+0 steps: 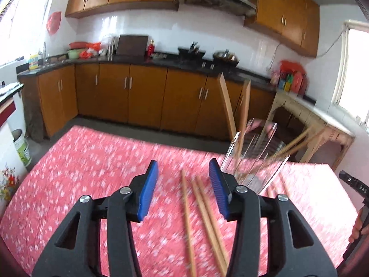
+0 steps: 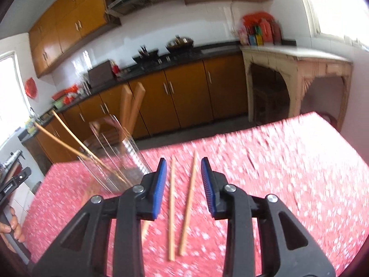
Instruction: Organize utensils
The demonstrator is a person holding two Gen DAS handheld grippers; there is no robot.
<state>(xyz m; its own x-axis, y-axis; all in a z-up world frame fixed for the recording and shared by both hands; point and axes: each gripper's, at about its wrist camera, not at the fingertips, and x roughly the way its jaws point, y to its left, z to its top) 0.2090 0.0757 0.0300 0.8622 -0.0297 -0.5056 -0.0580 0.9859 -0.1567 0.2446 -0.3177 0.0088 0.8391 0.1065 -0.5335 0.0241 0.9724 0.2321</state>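
A clear glass holder [image 1: 256,159] stands on the red floral tablecloth [image 1: 92,173] and holds several wooden chopsticks [image 1: 297,143]. Three loose chopsticks [image 1: 203,210] lie on the cloth beneath my left gripper [image 1: 184,180], which is open and empty, the holder just right of it. In the right wrist view, two loose chopsticks [image 2: 182,205] lie between the fingers of my open, empty right gripper [image 2: 183,175]; a third chopstick [image 2: 145,229] peeks out under the left finger. The holder [image 2: 115,159] stands to its left with chopsticks [image 2: 69,138] leaning out.
Wooden chair-back posts [image 1: 233,106] rise behind the table's far edge. Brown kitchen cabinets [image 1: 138,92] and a dark counter lie beyond. A pale side table [image 2: 295,69] stands at the right. The other gripper and hand show at the edge of each view [image 1: 355,194], [image 2: 11,184].
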